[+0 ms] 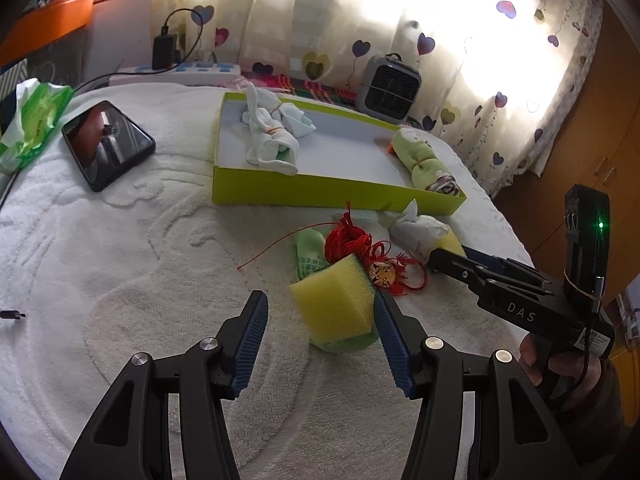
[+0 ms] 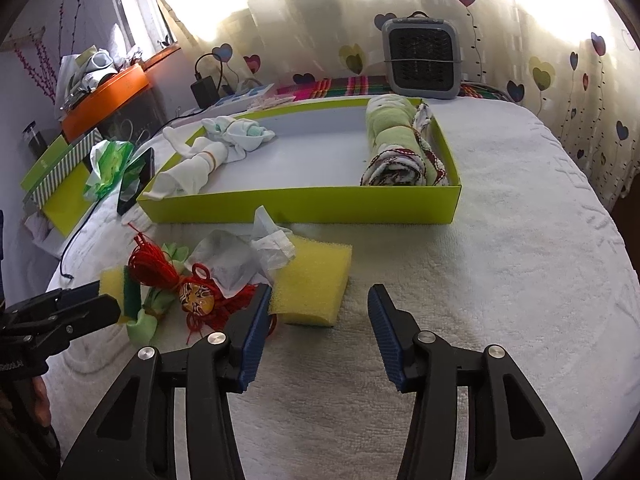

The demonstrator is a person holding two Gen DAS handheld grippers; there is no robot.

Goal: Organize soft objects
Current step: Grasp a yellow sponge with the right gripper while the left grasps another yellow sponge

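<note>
A lime-green box (image 1: 280, 194) (image 2: 296, 204) holds white socks (image 1: 268, 136) (image 2: 208, 152) and a rolled green towel (image 1: 424, 160) (image 2: 396, 144). In front of it lie a yellow sponge with a green scouring side (image 1: 336, 304) (image 2: 114, 286), a red tassel knot (image 1: 360, 248) (image 2: 192, 292), a green cloth (image 1: 310, 252), crumpled white tissue (image 1: 416, 228) (image 2: 248, 256) and a second yellow sponge (image 2: 312, 280). My left gripper (image 1: 320, 312) is open, the first sponge against its right finger. My right gripper (image 2: 316, 304) (image 1: 448, 258) is open, the second sponge at its left finger.
A phone (image 1: 108, 144) and a green tissue pack (image 1: 32, 120) lie left of the box on the white towel-covered surface (image 2: 500, 240). A small grey heater (image 1: 388, 88) (image 2: 420, 60) stands behind the box by the curtain. A power strip with a charger (image 1: 176, 64) sits at the back.
</note>
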